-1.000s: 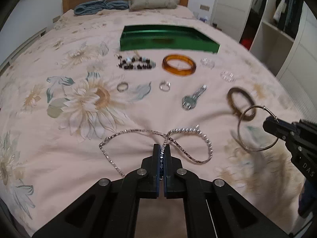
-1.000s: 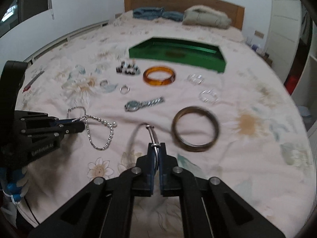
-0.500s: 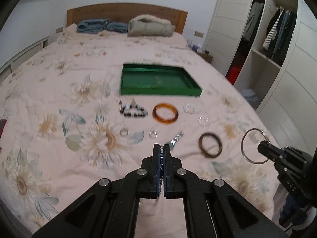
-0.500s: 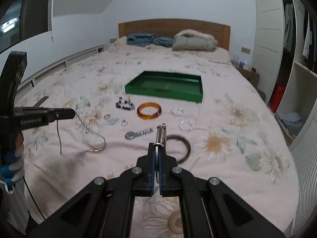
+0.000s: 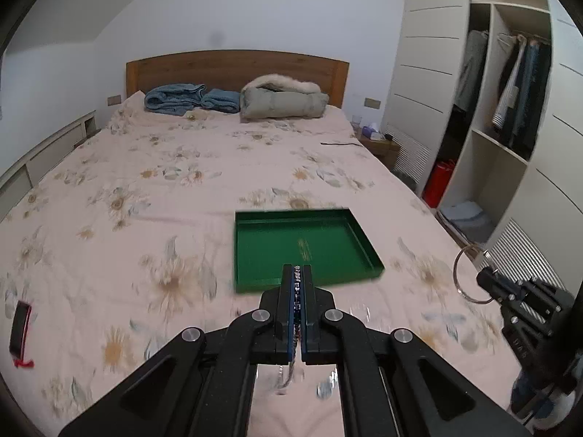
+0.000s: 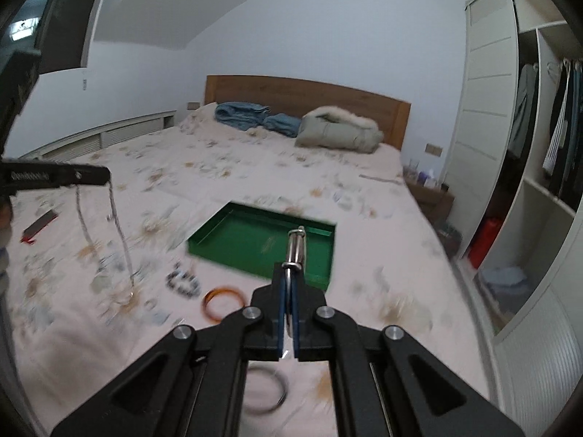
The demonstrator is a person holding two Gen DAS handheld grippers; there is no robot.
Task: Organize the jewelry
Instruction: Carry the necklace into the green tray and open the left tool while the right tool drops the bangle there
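My left gripper [image 5: 297, 269] is shut on a silver chain necklace [image 5: 297, 291], held high above the bed; in the right wrist view the necklace [image 6: 118, 233] hangs down from it [image 6: 105, 176]. My right gripper [image 6: 289, 273] is shut on a thin silver bangle [image 6: 296, 247], seen edge-on; it shows as a ring [image 5: 464, 276] in the left wrist view. The green tray [image 5: 302, 247] lies empty on the bed ahead, also in the right wrist view [image 6: 262, 244]. An amber bangle [image 6: 223, 304], a dark bead bracelet [image 6: 183, 281] and a dark bangle [image 6: 266, 389] lie on the sheet.
The floral bedsheet [image 5: 145, 218] covers the bed. Folded blue blankets [image 5: 178, 98] and a grey coat [image 5: 284, 102] lie by the headboard. A red-edged phone [image 5: 20, 322] lies at the left. An open wardrobe [image 5: 503, 127] stands at the right.
Both grippers have risen and tilted up, lifting the necklace off the sheet and the silver bangle higher. The tray now sits just ahead of both; the loose jewelry has dropped below view.
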